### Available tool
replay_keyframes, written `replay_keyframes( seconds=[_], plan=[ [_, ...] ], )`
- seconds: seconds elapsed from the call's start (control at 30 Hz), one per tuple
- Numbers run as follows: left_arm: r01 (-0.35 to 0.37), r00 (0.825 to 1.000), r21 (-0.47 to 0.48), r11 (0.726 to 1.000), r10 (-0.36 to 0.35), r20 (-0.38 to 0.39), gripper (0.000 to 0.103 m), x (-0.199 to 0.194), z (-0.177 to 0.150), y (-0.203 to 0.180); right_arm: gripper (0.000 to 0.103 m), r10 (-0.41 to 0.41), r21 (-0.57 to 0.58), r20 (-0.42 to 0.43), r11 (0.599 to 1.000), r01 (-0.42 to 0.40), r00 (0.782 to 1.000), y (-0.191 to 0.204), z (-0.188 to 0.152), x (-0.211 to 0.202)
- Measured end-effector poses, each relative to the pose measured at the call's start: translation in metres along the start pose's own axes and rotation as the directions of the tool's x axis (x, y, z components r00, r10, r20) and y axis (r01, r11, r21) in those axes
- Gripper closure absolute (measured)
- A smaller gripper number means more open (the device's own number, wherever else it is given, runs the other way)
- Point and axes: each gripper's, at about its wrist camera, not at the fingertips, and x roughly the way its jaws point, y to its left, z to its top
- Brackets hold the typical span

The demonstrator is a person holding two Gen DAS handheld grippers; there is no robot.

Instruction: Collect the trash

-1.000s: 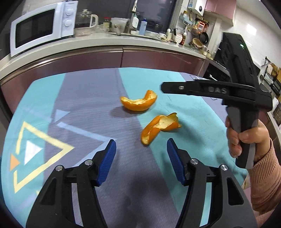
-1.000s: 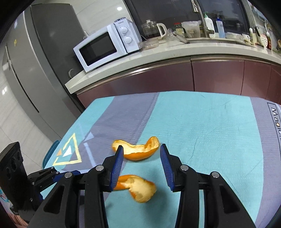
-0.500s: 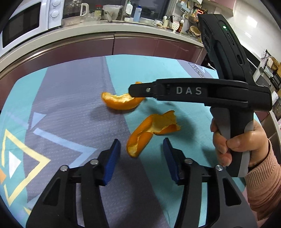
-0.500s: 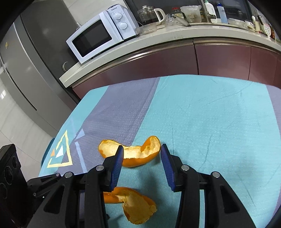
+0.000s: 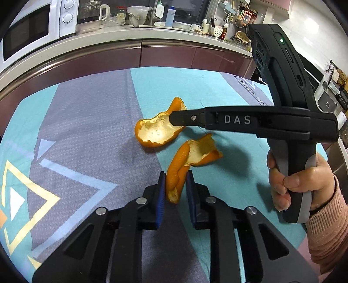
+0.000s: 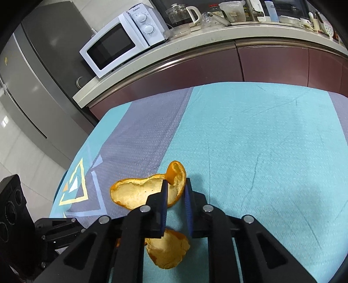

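Half a second ago both grippers were open around the peels; now both have closed on them. The left gripper (image 5: pixel 175 191) pinches the near peel (image 5: pixel 191 156) by its narrow end, its blue pads (image 5: pixel 161 197) touching the skin on both sides. The right gripper (image 6: pixel 175 201) has shut on the curled right end of the far peel (image 6: pixel 139 192), and this end looks raised a little from the cloth. I judge that the two pieces are now ready to be lifted together. No bin shows in either view, so where they must go I cannot tell.

The table is covered by a cloth (image 6: pixel 261 135) in turquoise and grey-purple, with a triangle pattern on the left. Behind it runs a counter (image 6: pixel 195 41) with dark red cabinets, a white microwave (image 6: pixel 117 46), a glass kettle (image 6: pixel 184 14) and bottles.
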Motion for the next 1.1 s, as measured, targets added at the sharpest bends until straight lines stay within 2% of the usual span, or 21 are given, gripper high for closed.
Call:
replay_keyframes(
  seconds=[0.37,0.5,0.6,0.67,0.73,0.83,0.9,1.1],
  plan=[
    [-0.011,0.998,-0.022,1.0,0.012,0.064,0.087,-0.04,-0.017,0.006,0.097,0.035,0.033,0.058,0.999,-0.036,0.998,0.001,-0.003,-0.016],
    [-0.019,0.997,-0.039,0.999,0.022,0.078,0.087,-0.053,-0.024,0.015,0.096,0.054,0.029,0.031,0.998,-0.055,0.998,0.004,-0.006,-0.014],
    [-0.024,0.997,-0.052,0.998,0.028,0.079,0.087,-0.059,-0.027,0.023,0.089,0.052,0.031,0.003,0.998,-0.052,0.999,0.004,-0.007,-0.008],
    [-0.026,0.997,-0.06,0.998,0.03,0.073,0.087,-0.059,-0.03,0.027,0.08,0.065,0.041,-0.014,0.997,-0.064,0.998,0.005,-0.008,-0.004],
    [-0.025,0.997,-0.066,0.998,0.03,0.067,0.087,-0.059,-0.032,0.031,0.08,0.054,0.034,-0.025,0.998,-0.054,0.998,0.008,-0.009,0.001],
    [-0.021,0.998,-0.078,0.997,0.026,0.064,0.087,-0.057,-0.035,0.032,0.09,0.048,0.039,-0.021,0.998,-0.047,0.999,0.009,-0.011,0.003],
    [-0.018,0.997,-0.085,0.996,0.024,0.07,0.087,-0.058,-0.037,0.035,0.093,0.052,0.039,-0.01,0.998,-0.051,0.999,0.01,-0.012,0.0],
    [-0.029,0.995,-0.105,0.994,0.039,0.093,0.087,-0.066,-0.036,0.045,0.094,0.088,0.05,0.03,0.995,-0.09,0.996,0.016,-0.015,-0.014]
  ],
)
